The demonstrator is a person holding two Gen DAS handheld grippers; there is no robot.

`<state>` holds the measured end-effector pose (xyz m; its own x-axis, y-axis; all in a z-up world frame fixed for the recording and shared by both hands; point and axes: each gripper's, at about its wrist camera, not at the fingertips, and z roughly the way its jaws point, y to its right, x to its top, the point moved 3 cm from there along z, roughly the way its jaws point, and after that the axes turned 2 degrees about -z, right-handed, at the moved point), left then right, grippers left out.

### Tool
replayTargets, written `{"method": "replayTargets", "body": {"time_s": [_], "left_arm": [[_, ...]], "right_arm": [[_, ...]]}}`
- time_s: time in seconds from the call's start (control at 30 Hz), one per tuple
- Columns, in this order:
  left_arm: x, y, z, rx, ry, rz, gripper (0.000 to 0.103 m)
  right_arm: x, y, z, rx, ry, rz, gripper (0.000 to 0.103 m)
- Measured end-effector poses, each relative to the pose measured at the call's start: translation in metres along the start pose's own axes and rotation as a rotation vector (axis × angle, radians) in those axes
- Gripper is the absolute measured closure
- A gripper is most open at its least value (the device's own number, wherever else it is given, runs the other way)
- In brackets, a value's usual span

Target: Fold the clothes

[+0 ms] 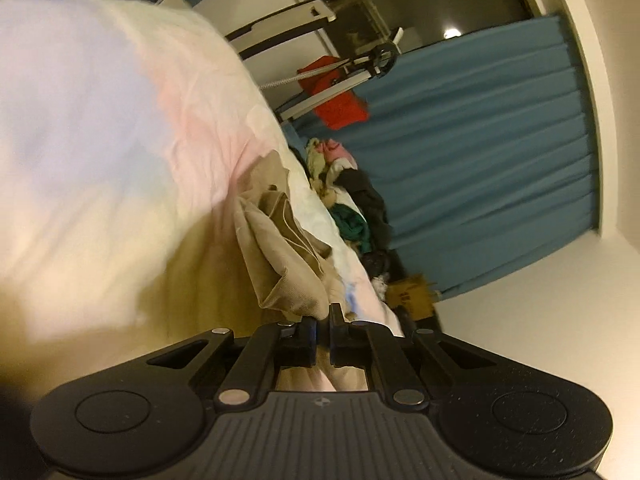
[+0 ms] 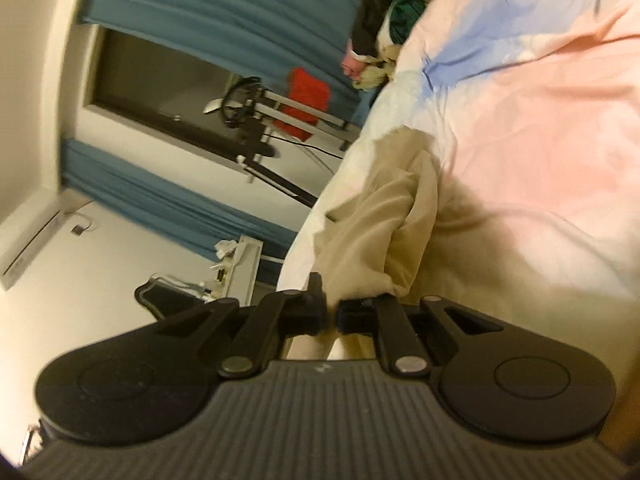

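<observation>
A beige garment [image 1: 286, 264] hangs bunched over a bed with a pastel pink, blue and yellow cover [image 1: 100, 140]. My left gripper [image 1: 323, 318] is shut on one edge of the garment. In the right wrist view the same beige garment [image 2: 372, 216] stretches up from my right gripper [image 2: 331, 308], which is shut on another edge of it. Both views are rolled sideways, with the bed cover [image 2: 540, 128] filling one side.
A pile of mixed clothes [image 1: 348, 200] lies at the far end of the bed, also in the right wrist view [image 2: 384, 28]. Teal curtains [image 1: 480, 152], a drying rack with a red item [image 1: 340, 96] and a cardboard box [image 1: 412, 292] stand beyond. A white shelf [image 2: 240, 268] is by the wall.
</observation>
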<state>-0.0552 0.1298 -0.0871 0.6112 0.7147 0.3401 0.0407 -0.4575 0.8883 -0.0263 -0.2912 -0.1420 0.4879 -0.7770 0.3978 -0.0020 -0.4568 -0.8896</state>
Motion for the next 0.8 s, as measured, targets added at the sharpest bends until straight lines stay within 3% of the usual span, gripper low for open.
{"method": "replayTargets", "body": {"time_s": [0.2,0.3,0.53,0.8], "left_arm": [[-0.027,0.020,-0.047,-0.017,0.032,0.042,0.098],[-0.041,0.030,-0.071,-0.023,0.048,0.062,0.098],[0.001,0.081,-0.006,0.087,0.124,0.230,0.096],[0.065,0.071,0.118,0.280,0.076,0.272,0.096]], "right_arm": [[-0.044,-0.011,-0.084,0.022,0.050,-0.050,0.093],[-0.042,-0.015,-0.093,-0.013,0.052,-0.042,0.093],[0.017,-0.042,-0.023,-0.097,0.034,-0.029,0.093],[0.065,-0.018,0.106,-0.260,-0.052,0.049,0.093]]}}
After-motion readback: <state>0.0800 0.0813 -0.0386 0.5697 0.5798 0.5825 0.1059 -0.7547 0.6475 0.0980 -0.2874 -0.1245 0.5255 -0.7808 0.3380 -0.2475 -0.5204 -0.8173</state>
